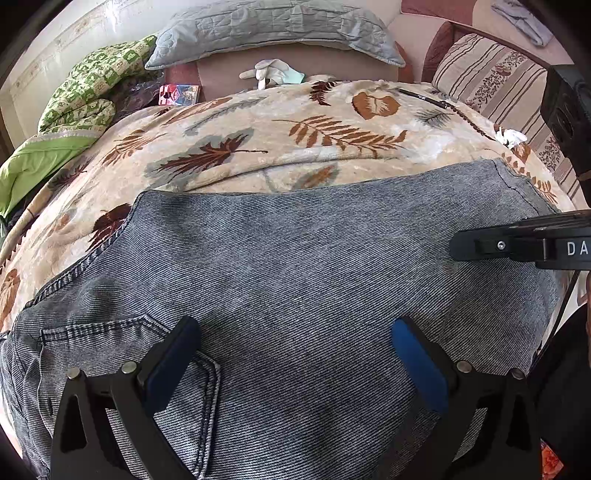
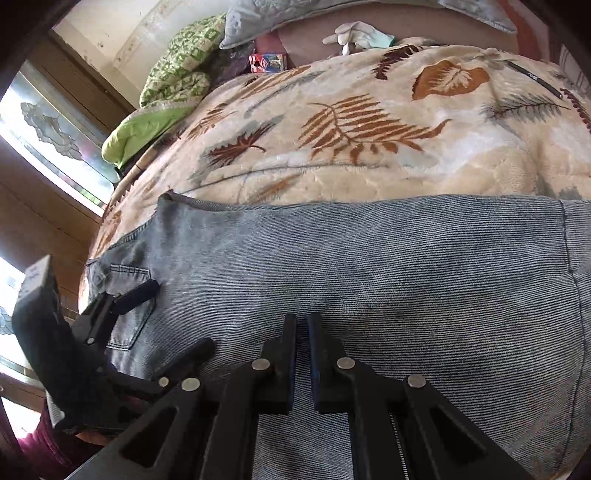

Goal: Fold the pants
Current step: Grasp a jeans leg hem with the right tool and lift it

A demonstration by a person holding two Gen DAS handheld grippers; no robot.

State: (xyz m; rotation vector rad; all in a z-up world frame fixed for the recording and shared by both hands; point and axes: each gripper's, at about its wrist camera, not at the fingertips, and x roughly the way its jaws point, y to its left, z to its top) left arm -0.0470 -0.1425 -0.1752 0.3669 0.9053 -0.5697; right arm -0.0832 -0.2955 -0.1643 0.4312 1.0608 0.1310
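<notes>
Grey-blue denim pants lie folded lengthwise across a leaf-patterned blanket, waist and back pocket to the left. My left gripper stands open just above the denim, and its left blue pad is over the pocket. In the right wrist view the pants fill the lower half. There my right gripper is shut over their near edge with no cloth seen between its fingers. It enters the left wrist view from the right. The open left gripper shows by the pocket.
At the back of the bed lie a grey quilted pillow, a green patterned quilt, white gloves and a small red box. A pen lies on the blanket and a striped cushion sits at the right. Glass-panelled doors stand left.
</notes>
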